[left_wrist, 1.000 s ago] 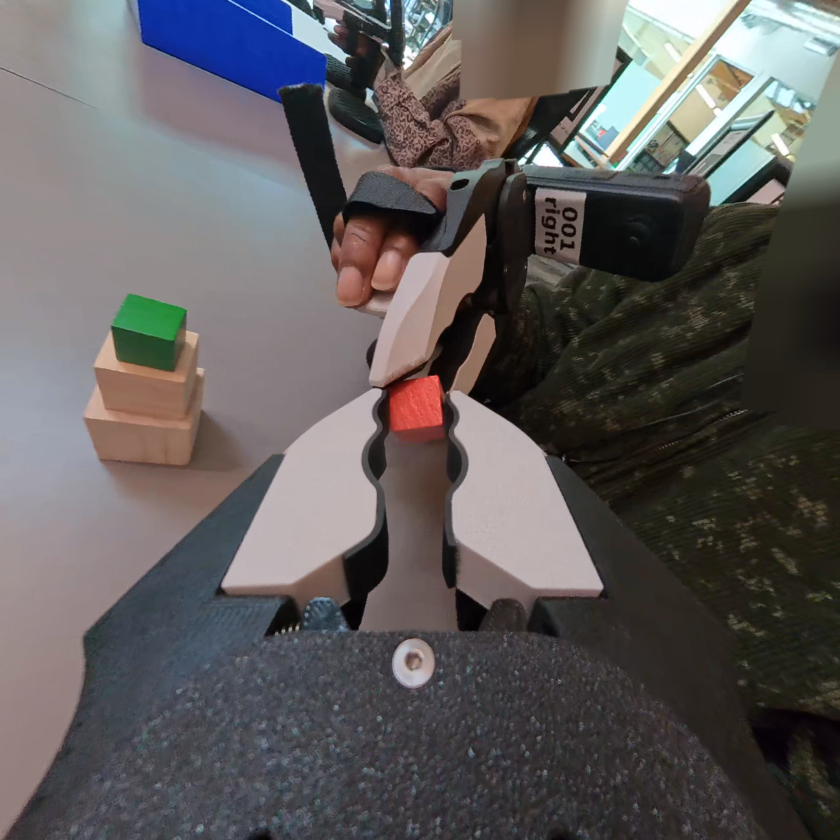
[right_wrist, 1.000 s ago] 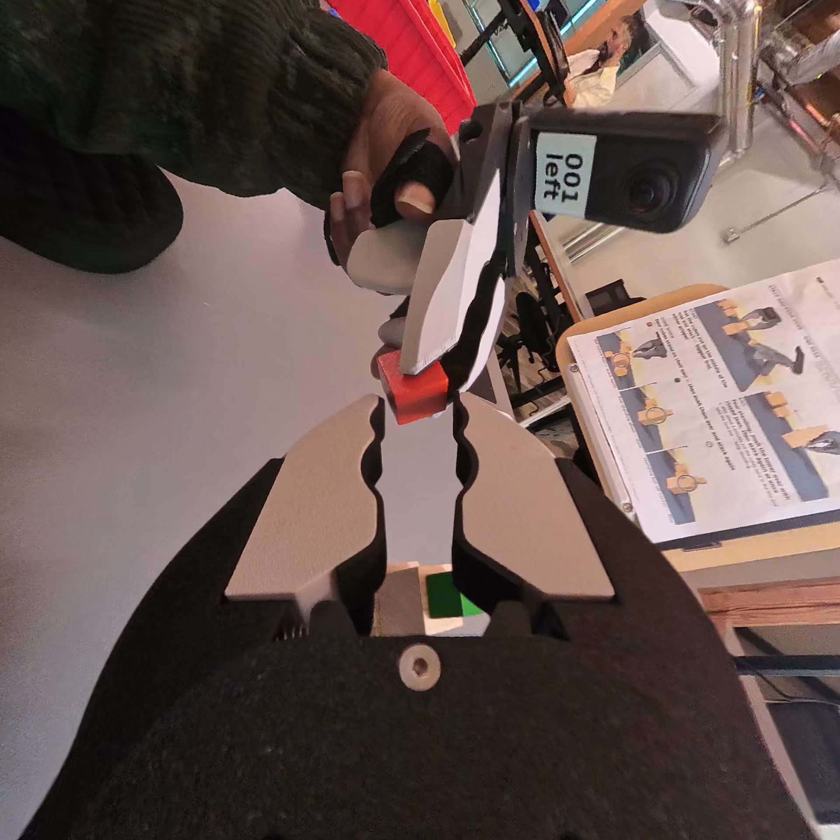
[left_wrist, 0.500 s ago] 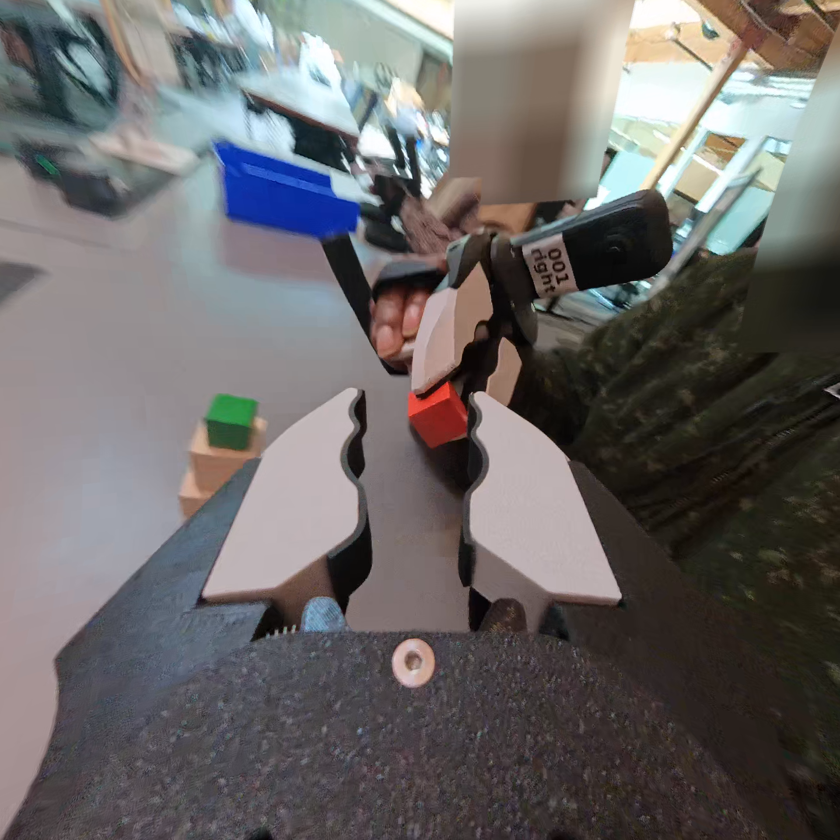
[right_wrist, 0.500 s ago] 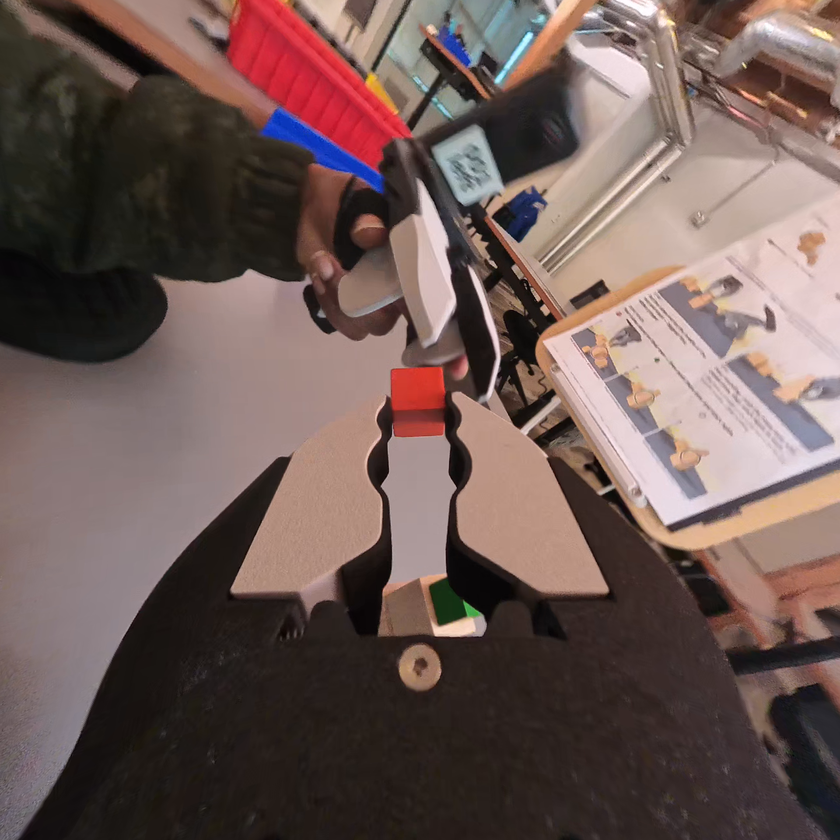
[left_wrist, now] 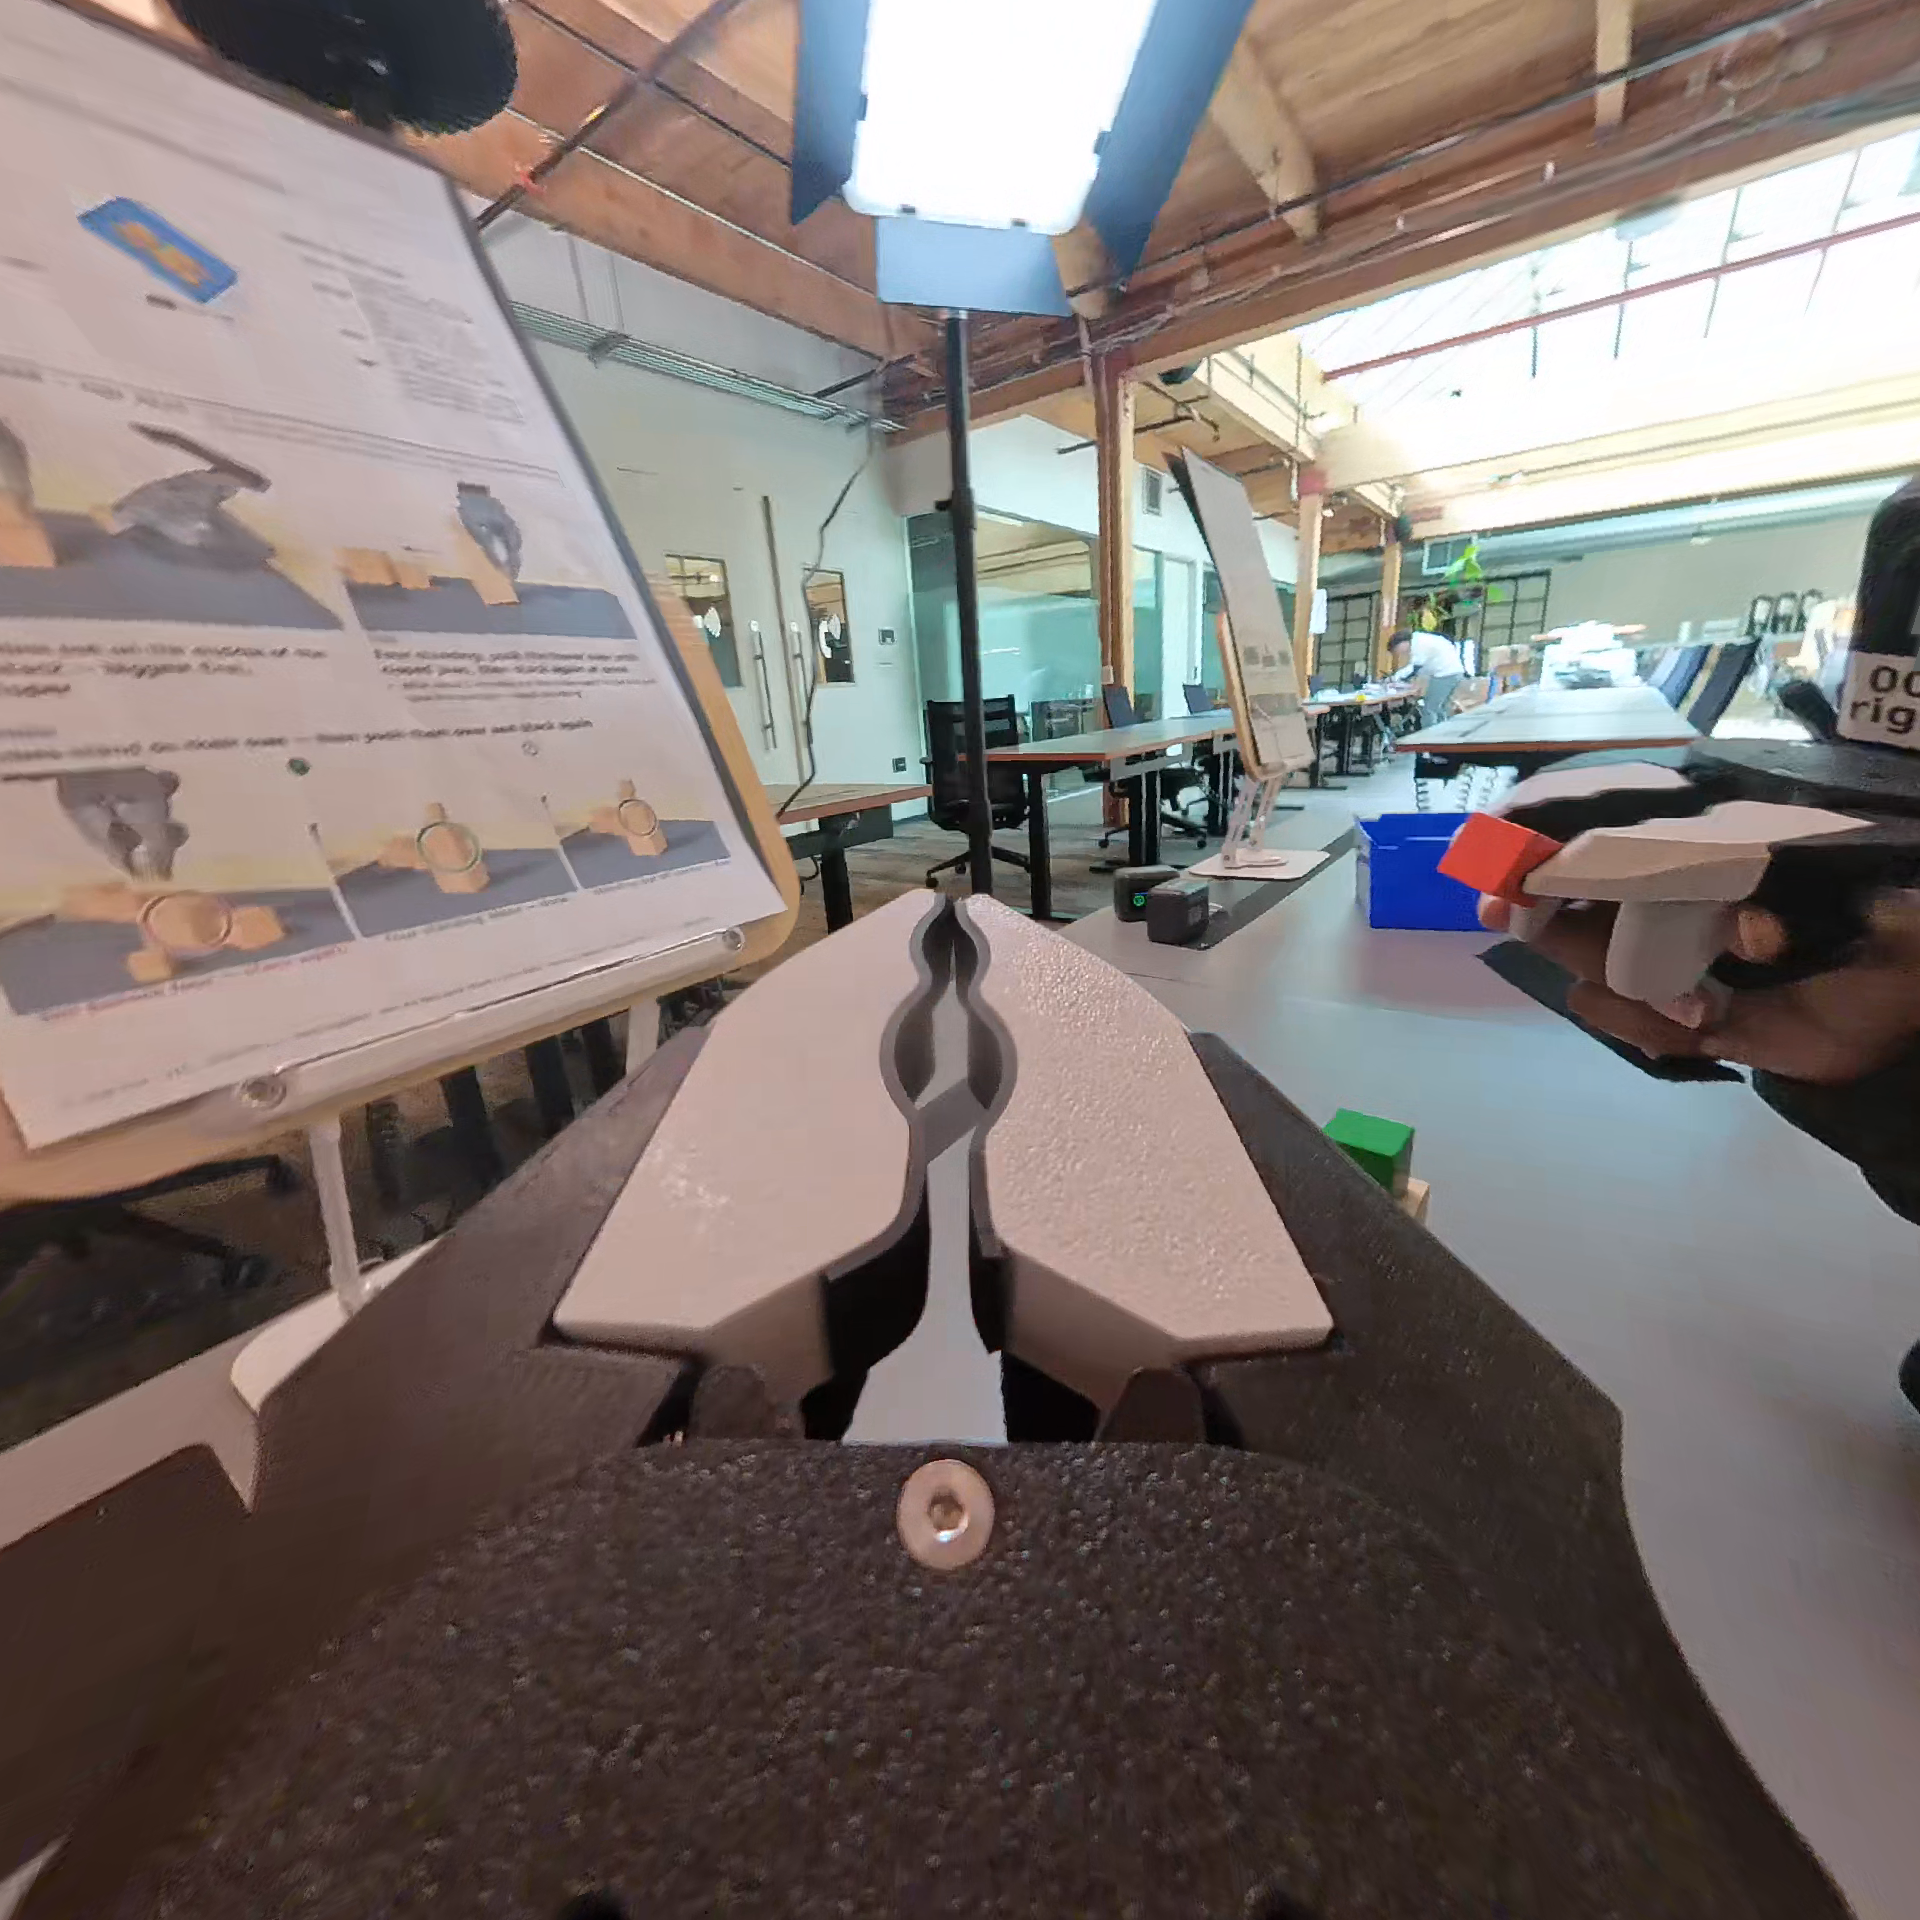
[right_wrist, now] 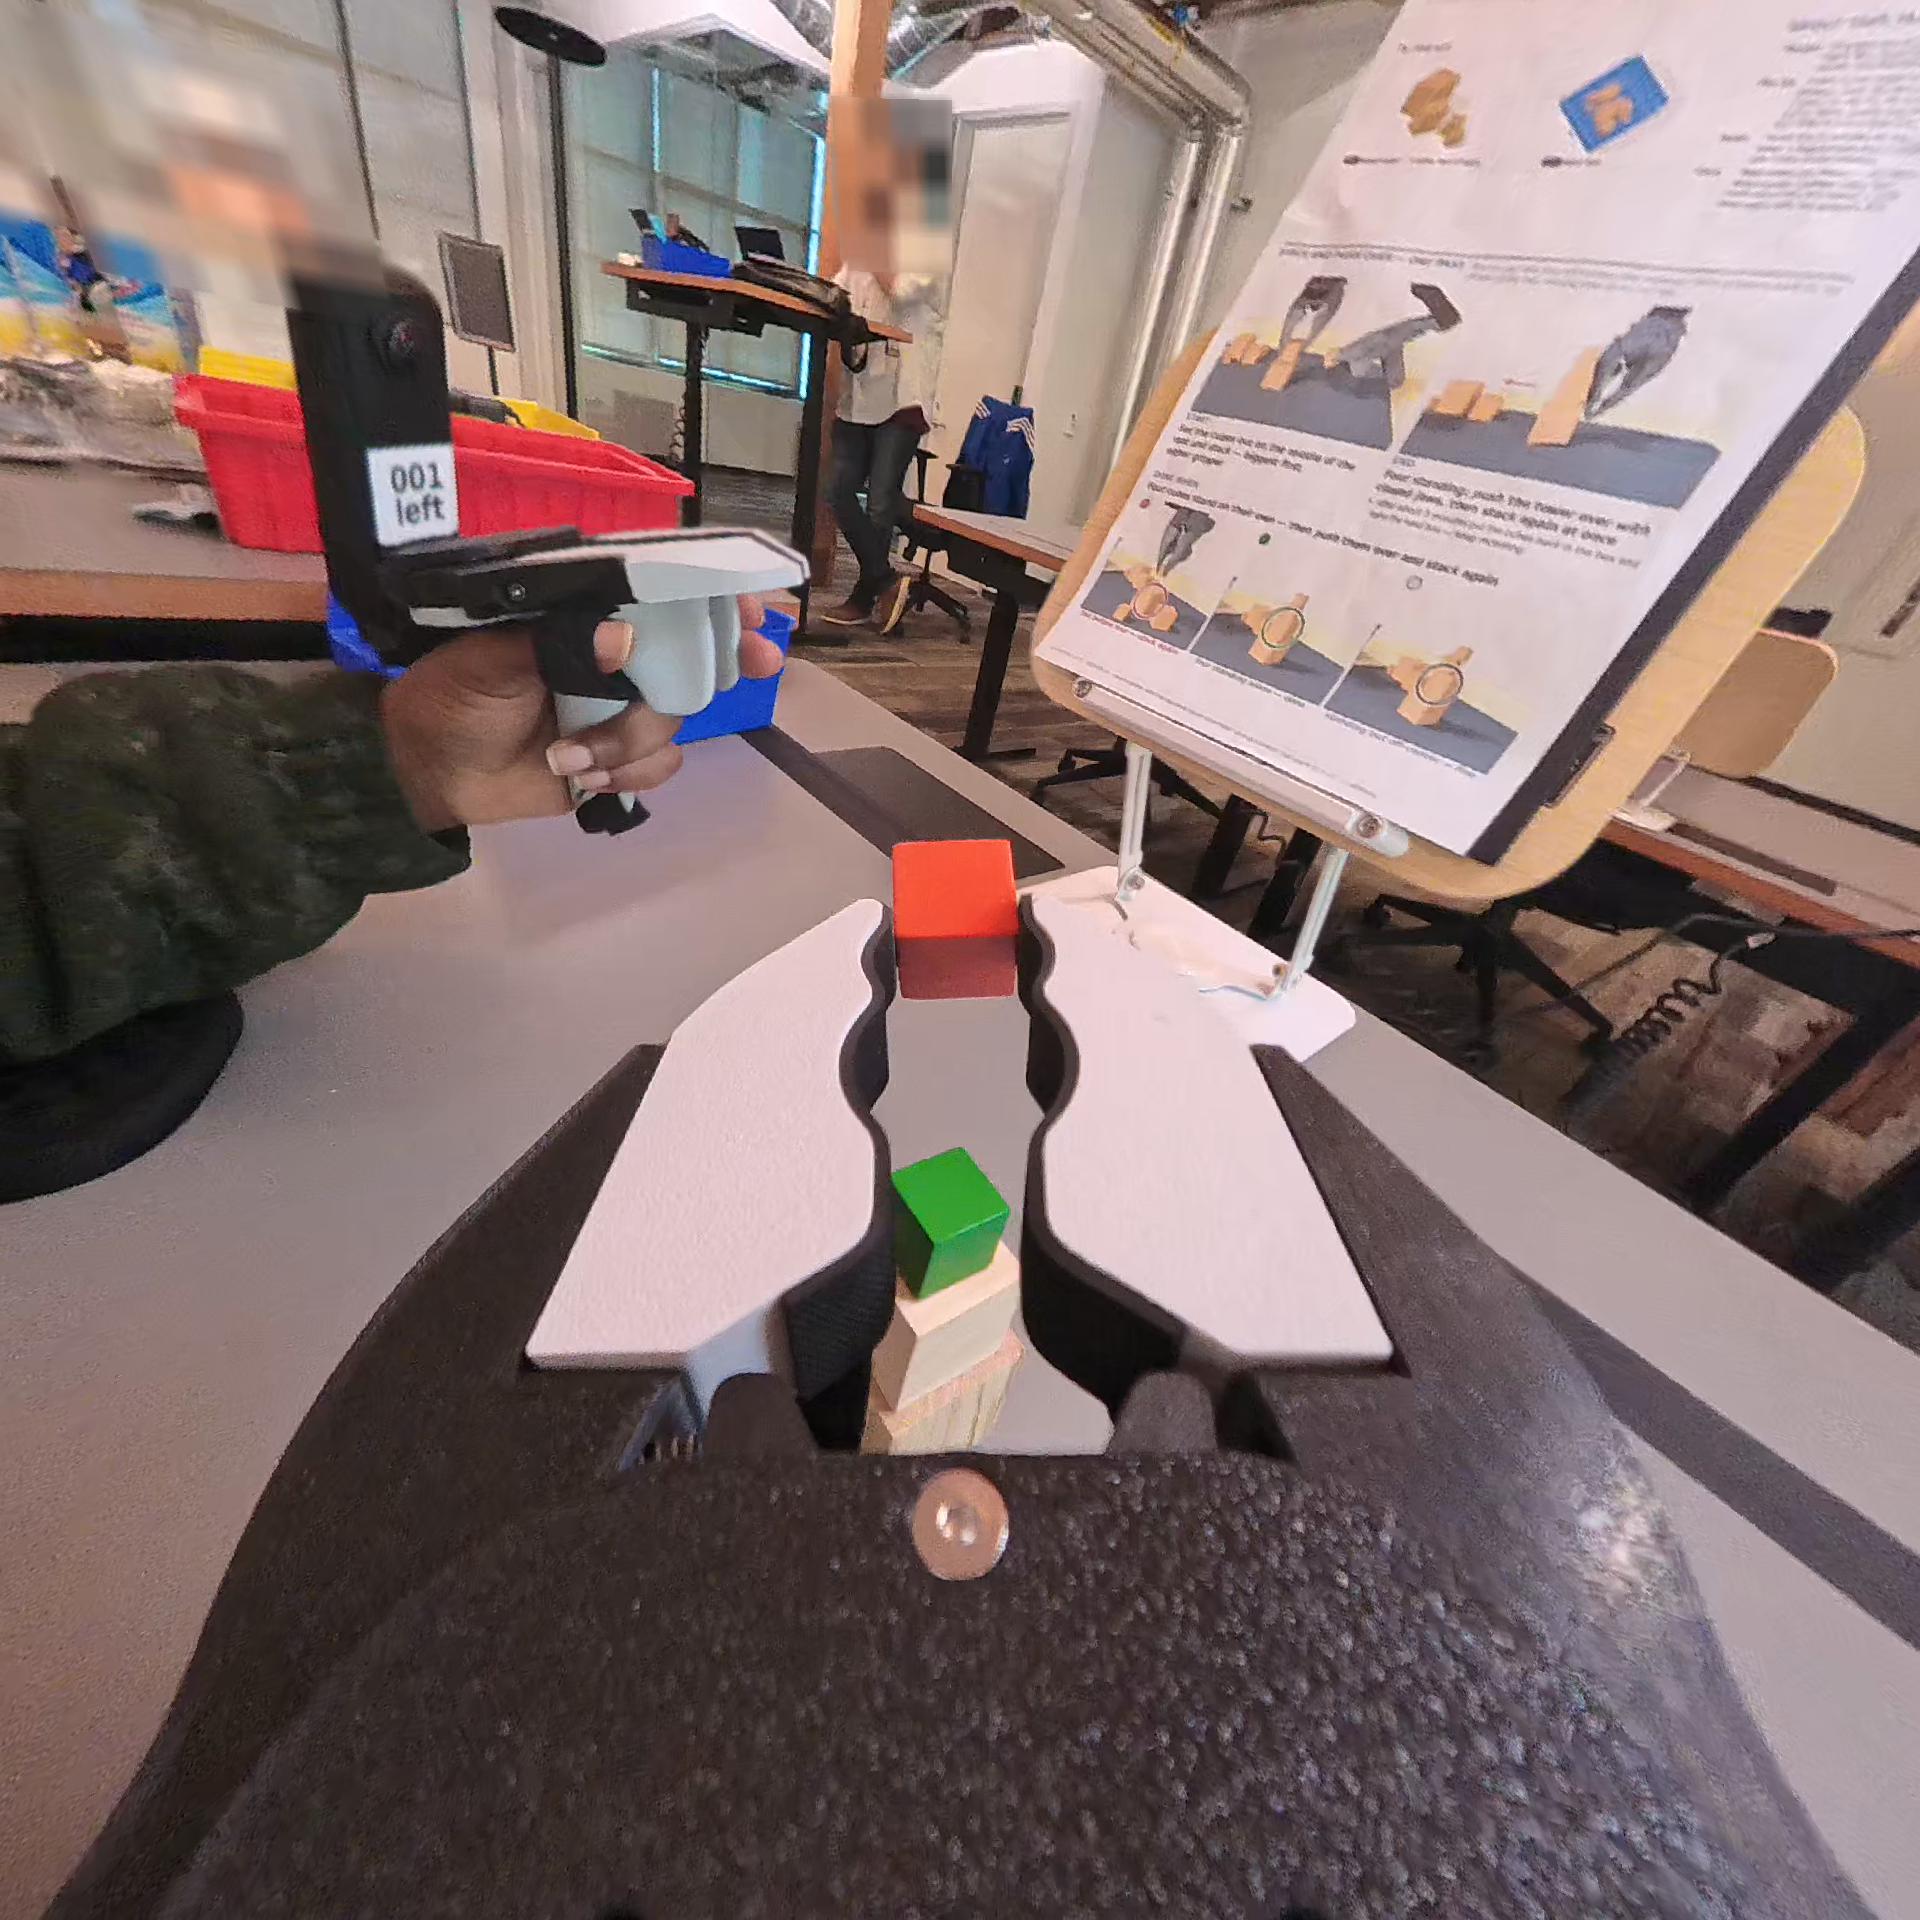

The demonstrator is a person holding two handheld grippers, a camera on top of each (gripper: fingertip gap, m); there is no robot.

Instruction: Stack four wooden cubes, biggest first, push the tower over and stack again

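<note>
My right gripper (right_wrist: 954,920) is shut on a red cube (right_wrist: 954,904), with both pads pressed on its sides, and holds it above the grey table (right_wrist: 416,1039). Below it a green cube (right_wrist: 948,1216) sits on top of two stacked pale wooden blocks (right_wrist: 951,1335). My left gripper (left_wrist: 951,906) is shut with nothing between its fingers and is raised, pointing out into the room. It also shows in the right wrist view (right_wrist: 795,566), held to the left of the red cube. The left wrist view shows the red cube (left_wrist: 1491,854) in the right gripper (left_wrist: 1527,873) and the green cube (left_wrist: 1369,1143).
An instruction board on a stand (right_wrist: 1507,416) rises at the table's right edge and shows large in the left wrist view (left_wrist: 312,571). A blue bin (left_wrist: 1413,873) and a red bin (right_wrist: 520,478) stand farther off. A light stand (left_wrist: 966,623), desks and chairs fill the room behind. Left tips to right tips: about 20 cm.
The left gripper let go of the red cube as the right gripper closed on it, then drew away, lifted and shut on air. The right gripper now holds the cube over the green-topped stack.
</note>
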